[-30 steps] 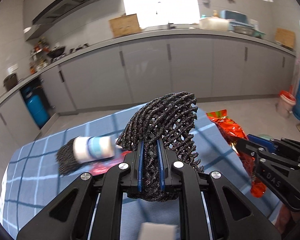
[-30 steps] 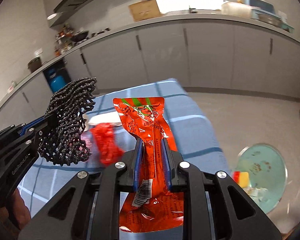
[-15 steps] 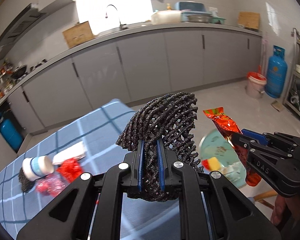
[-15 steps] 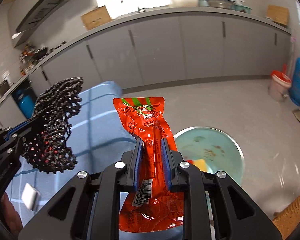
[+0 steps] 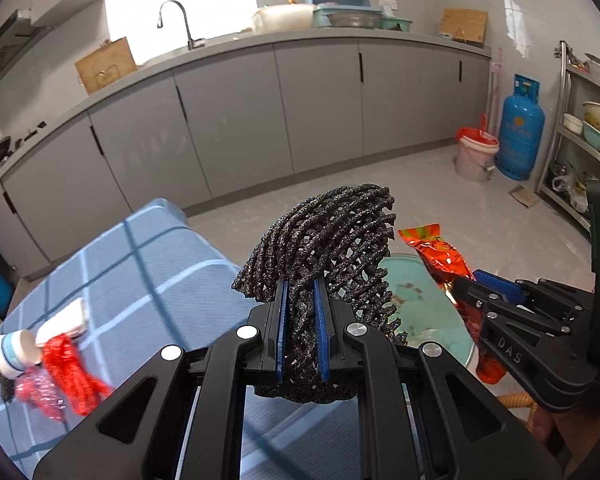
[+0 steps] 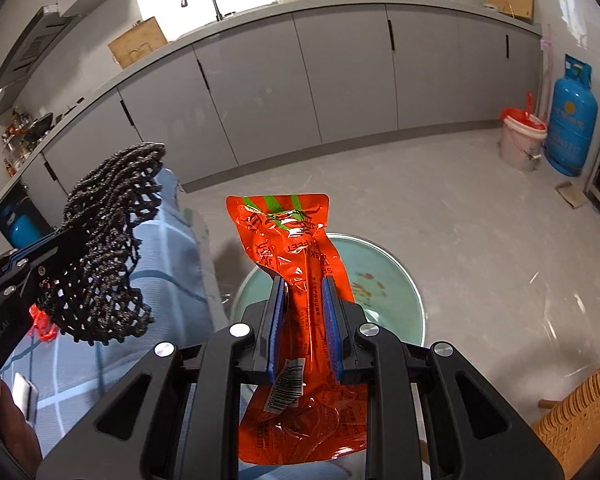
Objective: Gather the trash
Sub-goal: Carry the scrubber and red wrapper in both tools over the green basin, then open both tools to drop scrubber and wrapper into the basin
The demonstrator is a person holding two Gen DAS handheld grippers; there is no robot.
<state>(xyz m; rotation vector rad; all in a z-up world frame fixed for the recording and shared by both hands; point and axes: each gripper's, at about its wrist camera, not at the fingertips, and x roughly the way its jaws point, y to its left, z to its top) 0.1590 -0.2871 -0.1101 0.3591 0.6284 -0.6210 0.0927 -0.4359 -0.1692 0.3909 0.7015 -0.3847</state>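
Observation:
My left gripper [image 5: 301, 304] is shut on a black foam net sleeve [image 5: 328, 236], which stands up out of the blue pads. My right gripper [image 6: 304, 300] is shut on a red foil snack wrapper [image 6: 290, 236]. Both are held past the table's right edge, above a pale green basin [image 6: 388, 292] on the floor. In the left wrist view the right gripper [image 5: 472, 284] with its wrapper [image 5: 436, 252] is at the right, over the basin [image 5: 420, 300]. The net sleeve [image 6: 108, 240] in the left gripper [image 6: 56, 248] shows at the left of the right wrist view.
On the blue checked tablecloth [image 5: 140, 264] lie a paper cup [image 5: 14, 354], a white wrapper [image 5: 62, 322] and red plastic scraps [image 5: 70, 372]. A white bucket [image 6: 524, 142] and blue gas cylinder [image 6: 572, 116] stand by the grey cabinets. A wicker chair [image 6: 580, 412] is at lower right.
Both grippers swung right and lower, from over the table to past its edge above the green basin. Each keeps its grip. The table trash has slid to the left of view.

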